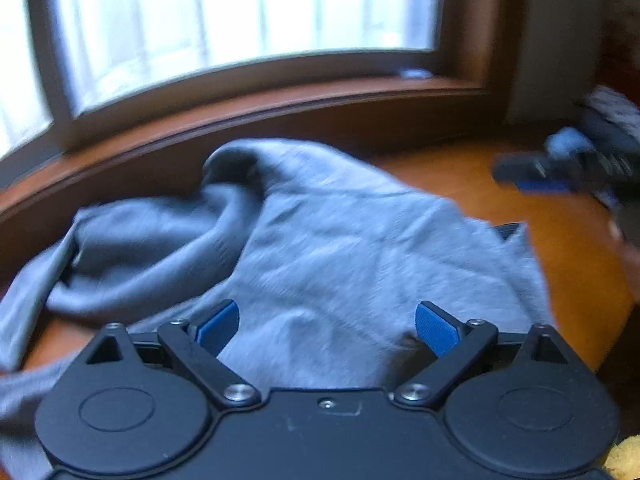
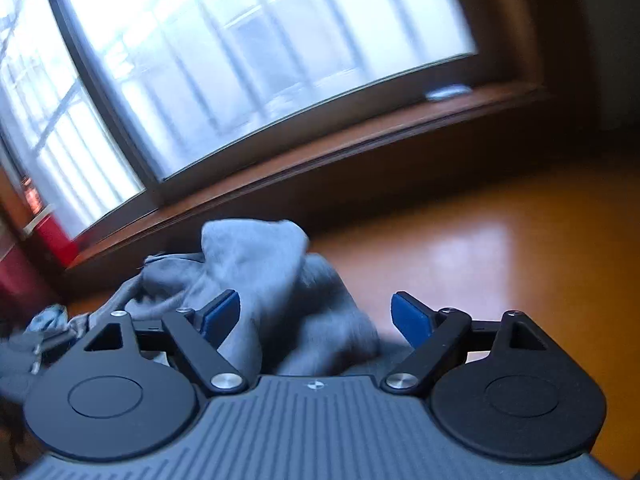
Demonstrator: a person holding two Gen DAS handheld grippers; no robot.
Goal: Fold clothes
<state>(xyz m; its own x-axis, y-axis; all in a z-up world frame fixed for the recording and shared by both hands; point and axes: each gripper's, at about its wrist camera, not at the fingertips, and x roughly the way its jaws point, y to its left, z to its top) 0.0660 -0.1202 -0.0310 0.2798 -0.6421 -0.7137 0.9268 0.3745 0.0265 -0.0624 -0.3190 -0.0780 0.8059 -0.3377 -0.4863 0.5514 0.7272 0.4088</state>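
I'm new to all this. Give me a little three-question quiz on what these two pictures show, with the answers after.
1. True or false: the left gripper has its jaws clamped on the grey garment.
2. What does the garment lie on: A) a carpet, B) an orange-brown wooden surface, C) a bed?
3. What stands behind the garment along the back?

Key:
1. False. The jaws stand apart, the cloth merely below and ahead of them.
2. B.
3. A big bright window with a brown wooden sill.

The right gripper is open too, holding nothing.
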